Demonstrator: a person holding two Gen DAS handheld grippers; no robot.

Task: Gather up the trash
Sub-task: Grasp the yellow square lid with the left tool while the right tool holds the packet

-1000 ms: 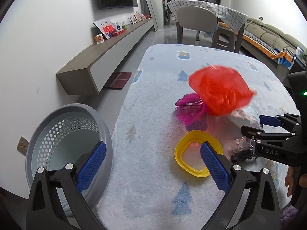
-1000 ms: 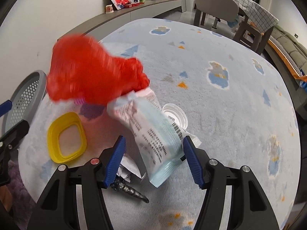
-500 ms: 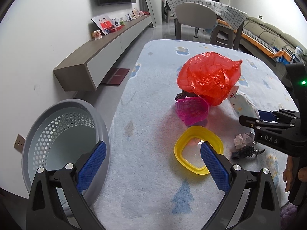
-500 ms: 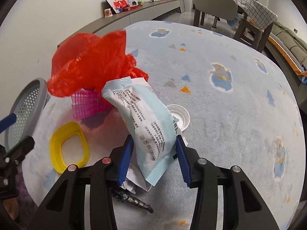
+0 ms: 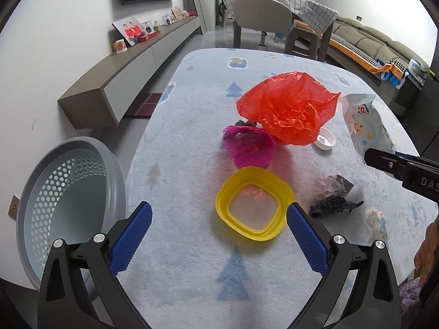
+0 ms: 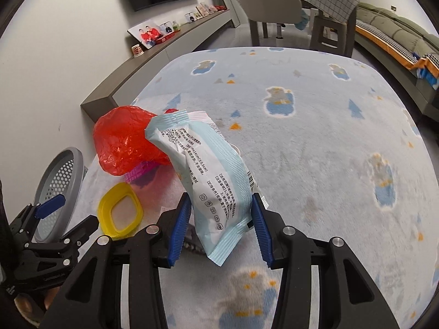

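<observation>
- Step in hand: the right hand-held gripper [image 6: 221,223] pinches a pale blue wrapper packet [image 6: 208,175] by its lower end. The packet appears lifted clear of the rug [image 6: 315,126], tilted up and to the left.
- The left hand-held gripper [image 5: 218,234] is spread wide and holds nothing. It hangs over the rug just in front of a yellow lid [image 5: 253,201].
- The grey basket [image 5: 68,192] stands at the rug's left edge, beside the left hand-held gripper and well apart from the packet.
- Remaining on the rug: a red plastic bag [image 5: 288,112] resting on a pink mesh basket [image 5: 248,149], a white cap [image 5: 325,142], a crumpled wrapper [image 5: 333,186], and a dark toy dinosaur [image 5: 336,207].
- Next move, as judged: carry the packet leftward over the red plastic bag and yellow lid to the grey basket opening, then release.
- Caution: the grip is near the packet's end, so it may swing or slip in transit.
</observation>
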